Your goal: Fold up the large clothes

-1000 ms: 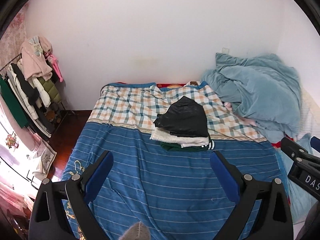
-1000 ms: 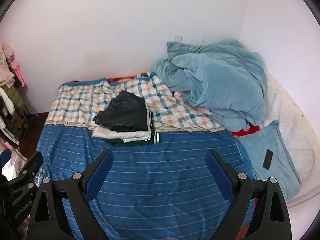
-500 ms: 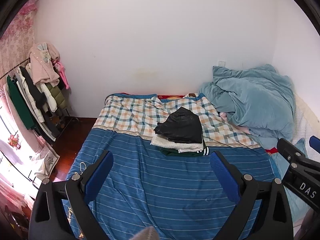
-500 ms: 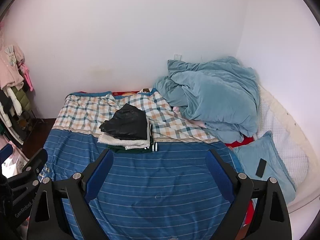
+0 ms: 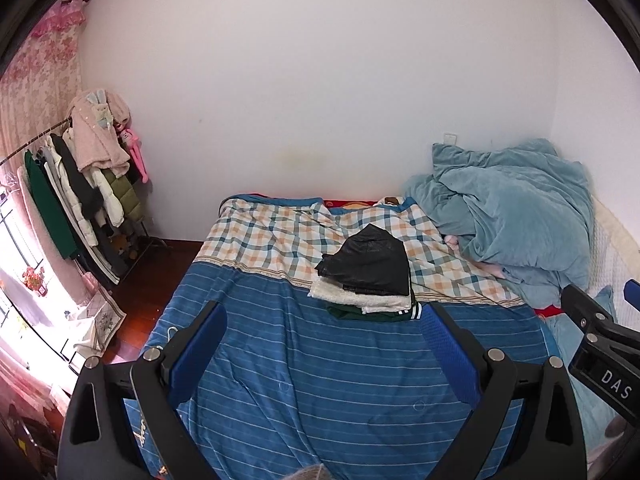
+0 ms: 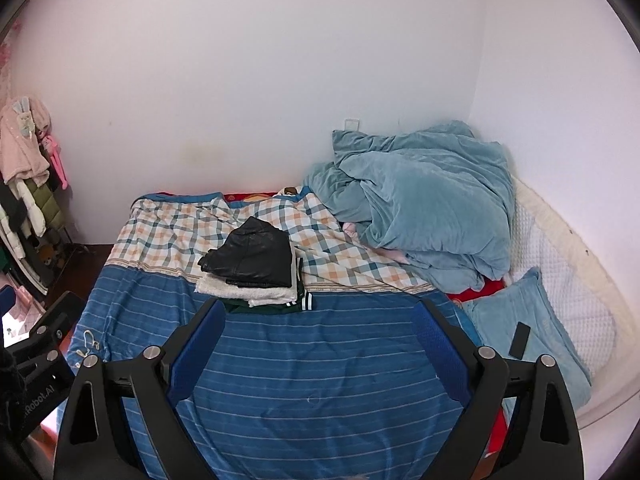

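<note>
Folded clothes stack [image 5: 366, 280] sits mid-bed on the blue striped/plaid cover [image 5: 320, 380]: black garment [image 6: 252, 256] on top, white fleecy one under it, dark green w/ white stripes at the bottom. Left gripper [image 5: 324, 354] & right gripper [image 6: 318, 346] both hang above the cover's near part, jaws spread wide, nothing held, well short of the stack. Crumpled teal blanket [image 6: 424, 200] lies to the stack's right, phone [image 6: 520, 340] on a teal pillow [image 6: 532, 320], clothes rack [image 5: 76, 200] off the bed's left side.
</note>
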Available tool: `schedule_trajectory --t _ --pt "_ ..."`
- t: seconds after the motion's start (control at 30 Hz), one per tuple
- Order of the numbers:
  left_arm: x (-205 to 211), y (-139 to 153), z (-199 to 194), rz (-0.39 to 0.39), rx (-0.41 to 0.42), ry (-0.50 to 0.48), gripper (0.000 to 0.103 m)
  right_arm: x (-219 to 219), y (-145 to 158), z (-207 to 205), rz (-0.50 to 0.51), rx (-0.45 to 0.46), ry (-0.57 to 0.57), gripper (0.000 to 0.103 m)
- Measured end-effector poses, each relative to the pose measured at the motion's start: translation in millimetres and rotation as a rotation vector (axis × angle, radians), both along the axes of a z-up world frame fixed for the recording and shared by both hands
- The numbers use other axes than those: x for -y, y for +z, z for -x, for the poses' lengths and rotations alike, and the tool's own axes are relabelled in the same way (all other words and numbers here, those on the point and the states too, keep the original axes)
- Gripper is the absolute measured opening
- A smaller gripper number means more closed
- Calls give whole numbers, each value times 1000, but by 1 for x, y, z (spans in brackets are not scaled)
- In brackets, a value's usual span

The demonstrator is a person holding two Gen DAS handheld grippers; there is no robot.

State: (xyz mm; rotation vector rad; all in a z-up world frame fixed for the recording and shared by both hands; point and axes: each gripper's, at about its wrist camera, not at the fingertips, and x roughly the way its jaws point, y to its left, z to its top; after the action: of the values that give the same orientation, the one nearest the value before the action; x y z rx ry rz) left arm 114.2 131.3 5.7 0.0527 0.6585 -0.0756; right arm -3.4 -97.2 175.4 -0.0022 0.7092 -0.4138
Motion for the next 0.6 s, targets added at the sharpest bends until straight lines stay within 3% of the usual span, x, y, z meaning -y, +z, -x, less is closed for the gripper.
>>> schedule_trajectory --t 0.6 --pt "1 2 2 -5 13 -7 100 3 -5 -3 -14 -4 6 100"
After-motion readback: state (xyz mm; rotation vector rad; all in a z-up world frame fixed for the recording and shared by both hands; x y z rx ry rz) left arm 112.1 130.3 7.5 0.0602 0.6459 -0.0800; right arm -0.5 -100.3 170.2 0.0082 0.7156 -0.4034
